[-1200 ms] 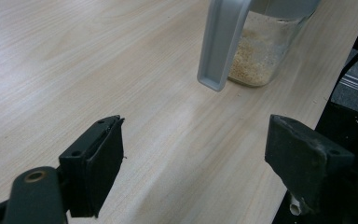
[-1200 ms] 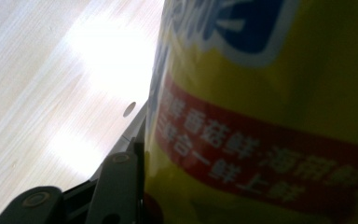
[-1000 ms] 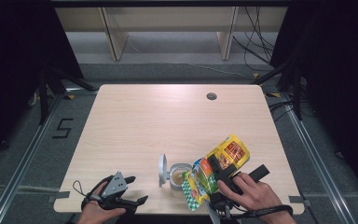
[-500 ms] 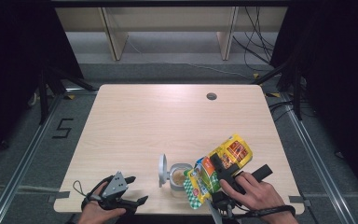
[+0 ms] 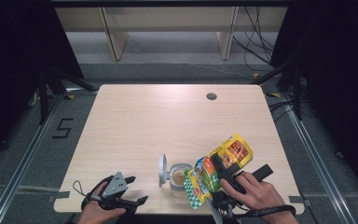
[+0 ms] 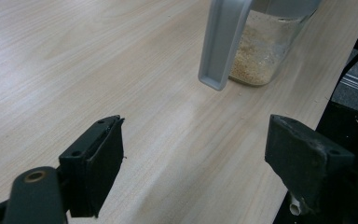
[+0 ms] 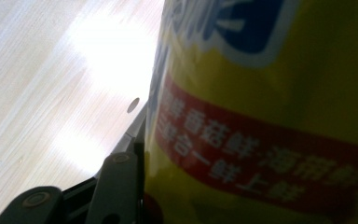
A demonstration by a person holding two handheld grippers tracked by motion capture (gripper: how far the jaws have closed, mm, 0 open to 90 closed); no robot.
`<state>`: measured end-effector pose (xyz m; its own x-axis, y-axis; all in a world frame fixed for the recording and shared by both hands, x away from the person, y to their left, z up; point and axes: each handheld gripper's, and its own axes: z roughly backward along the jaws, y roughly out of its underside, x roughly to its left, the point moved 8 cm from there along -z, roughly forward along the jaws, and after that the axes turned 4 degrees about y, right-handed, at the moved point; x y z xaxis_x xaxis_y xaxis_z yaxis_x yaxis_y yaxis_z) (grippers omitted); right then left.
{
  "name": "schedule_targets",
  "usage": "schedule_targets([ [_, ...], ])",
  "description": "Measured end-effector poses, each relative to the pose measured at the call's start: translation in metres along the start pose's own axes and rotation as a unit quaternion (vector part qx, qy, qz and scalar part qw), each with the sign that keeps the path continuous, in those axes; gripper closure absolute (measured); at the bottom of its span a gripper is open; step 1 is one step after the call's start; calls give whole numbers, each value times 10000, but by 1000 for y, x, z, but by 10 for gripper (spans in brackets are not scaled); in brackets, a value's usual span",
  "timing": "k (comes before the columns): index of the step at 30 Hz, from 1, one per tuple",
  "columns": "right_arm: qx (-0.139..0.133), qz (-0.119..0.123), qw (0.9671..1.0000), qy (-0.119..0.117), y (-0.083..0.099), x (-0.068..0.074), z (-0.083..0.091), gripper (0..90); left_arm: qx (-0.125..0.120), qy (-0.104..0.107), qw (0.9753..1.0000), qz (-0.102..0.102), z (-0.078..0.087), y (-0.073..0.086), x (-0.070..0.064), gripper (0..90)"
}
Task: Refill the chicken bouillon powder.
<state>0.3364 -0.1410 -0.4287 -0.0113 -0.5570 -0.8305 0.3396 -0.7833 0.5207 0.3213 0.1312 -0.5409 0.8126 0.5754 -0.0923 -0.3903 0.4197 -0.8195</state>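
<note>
Glossy crinkled pouch (image 5: 220,166) tilts over glass jar (image 5: 179,176).

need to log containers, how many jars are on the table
1: a clear jar of beige grains near the table's front edge, lid flipped open, beside the yellow pouch the right gripper holds. The pouch may hide something.

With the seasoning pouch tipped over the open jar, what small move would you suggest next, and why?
Probably tip the yellow seasoning pouch a little further: the right gripper is clamped on it, its low end is at the mouth of the jar, the lid is open, and the left gripper rests open.
</note>
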Motion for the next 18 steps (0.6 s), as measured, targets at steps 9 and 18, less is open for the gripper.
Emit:
schedule_targets([
  [9,-48,-3,10000,-8,-3,0,0,585,45,29,9998,-172,1,0,2,189],
  [18,-111,1,9999,12,-5,-1,0,587,42,23,9998,-185,1,-1,2,189],
])
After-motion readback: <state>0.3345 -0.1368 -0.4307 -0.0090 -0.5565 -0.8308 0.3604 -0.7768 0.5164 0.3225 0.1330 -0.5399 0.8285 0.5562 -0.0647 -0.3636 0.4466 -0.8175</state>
